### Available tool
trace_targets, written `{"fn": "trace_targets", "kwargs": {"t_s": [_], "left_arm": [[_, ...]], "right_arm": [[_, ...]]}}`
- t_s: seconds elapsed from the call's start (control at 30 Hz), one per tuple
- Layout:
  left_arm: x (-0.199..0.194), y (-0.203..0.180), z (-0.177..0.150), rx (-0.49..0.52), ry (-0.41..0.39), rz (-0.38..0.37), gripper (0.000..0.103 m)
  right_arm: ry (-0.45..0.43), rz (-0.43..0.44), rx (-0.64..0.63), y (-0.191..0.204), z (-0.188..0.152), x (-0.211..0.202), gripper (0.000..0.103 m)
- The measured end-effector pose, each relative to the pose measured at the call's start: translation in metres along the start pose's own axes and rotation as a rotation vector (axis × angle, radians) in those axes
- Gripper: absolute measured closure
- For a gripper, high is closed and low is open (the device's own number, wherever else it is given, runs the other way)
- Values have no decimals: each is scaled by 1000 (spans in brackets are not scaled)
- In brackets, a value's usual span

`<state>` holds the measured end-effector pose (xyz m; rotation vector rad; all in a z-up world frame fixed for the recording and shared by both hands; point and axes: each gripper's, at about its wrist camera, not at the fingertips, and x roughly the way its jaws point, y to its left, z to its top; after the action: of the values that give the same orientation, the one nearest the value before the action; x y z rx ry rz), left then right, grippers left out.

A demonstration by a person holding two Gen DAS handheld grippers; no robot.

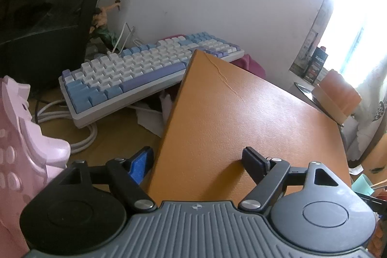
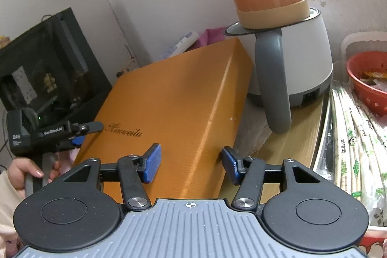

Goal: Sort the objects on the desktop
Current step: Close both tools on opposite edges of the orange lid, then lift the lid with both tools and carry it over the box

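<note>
Left claw (image 2: 83, 133) pinches the orange box's (image 2: 174, 98) left edge, right claw (image 2: 191, 165) clamps its near right corner, box tilted on the worktop (image 2: 297, 134) beside the kettle (image 2: 290, 59); next, a level two-handed carry.

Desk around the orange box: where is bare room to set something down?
Bare wood shows between the orange box and the chopsticks, in front of the white cooker. A smaller patch lies left of the box, before the keyboard, but cables crowd it.
</note>
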<state>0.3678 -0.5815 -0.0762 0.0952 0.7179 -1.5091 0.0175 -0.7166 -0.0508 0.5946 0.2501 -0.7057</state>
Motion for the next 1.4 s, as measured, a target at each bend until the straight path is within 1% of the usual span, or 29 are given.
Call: {"fn": "trace_targets", "kwargs": {"t_s": [0.2,0.37,0.4,0.63,0.83,0.97,1.0,1.13,1.27,1.33,1.4], "left_arm": [[-11,-11,-5,0,-10,-3,23],[-28,-24,-4,0,-38,14,23],[-34,-28,-2,0,-51,19,24],[-74,-56,3,14,-126,66,24],[-121,-88,3,48,-184,135,24],[-166,-107,0,61,-244,193,24],[-178,-111,-2,63,-261,208,27],[-235,-123,-11,64,-329,283,27],[-300,-140,-28,57,-406,383,26],[-336,-151,-39,69,-457,429,26],[-370,-162,-50,58,-500,476,26]], "right_arm": [[-25,9,-23,-5,7,-9,45],[-59,31,-24,-7,16,-22,45],[-66,38,-23,-7,17,-25,45],[-106,103,-33,-3,24,-52,45],[-140,179,-48,6,32,-79,45],[-160,250,-73,19,38,-98,46],[-163,272,-82,25,40,-102,46],[-165,367,-123,49,42,-116,46],[-157,483,-164,80,42,-128,46],[-153,549,-185,99,42,-135,46],[-147,610,-215,117,42,-141,46]]}}
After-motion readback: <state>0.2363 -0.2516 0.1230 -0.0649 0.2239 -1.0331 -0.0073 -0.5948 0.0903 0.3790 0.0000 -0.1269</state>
